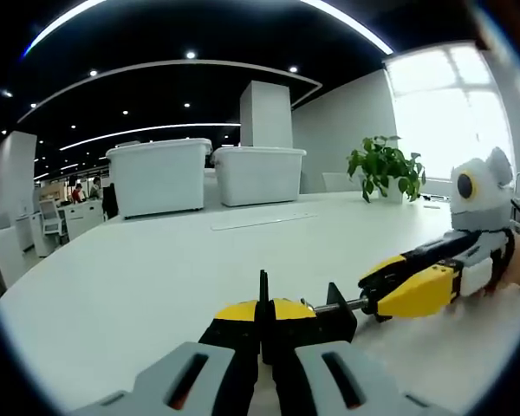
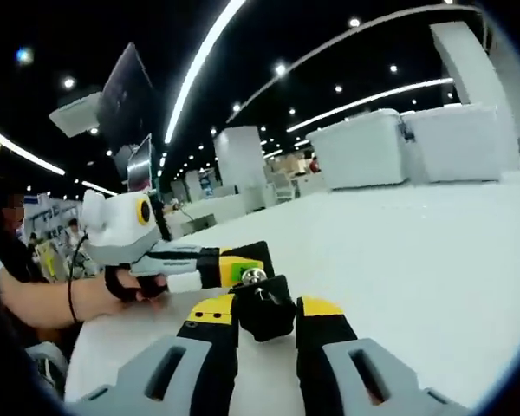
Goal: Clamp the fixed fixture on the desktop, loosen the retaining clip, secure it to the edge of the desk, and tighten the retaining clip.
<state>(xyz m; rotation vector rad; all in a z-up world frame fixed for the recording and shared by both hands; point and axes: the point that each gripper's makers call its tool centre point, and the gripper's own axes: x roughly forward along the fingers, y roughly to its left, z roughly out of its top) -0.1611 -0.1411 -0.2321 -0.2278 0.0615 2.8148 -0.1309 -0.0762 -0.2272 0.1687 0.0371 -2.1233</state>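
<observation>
Fixture sits on the white counter, right at the left tongs' tips, which are clenched on its black body. Right tongs grip its black screw knob. Looks rigid and light, with hard, slick plastic. Best hold: body with left, knob with right for turning; expect slip under torque.

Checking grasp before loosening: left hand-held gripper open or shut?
Shut on the clamp: left hand-held gripper jaws pinch its black body, no gap visible.
</observation>
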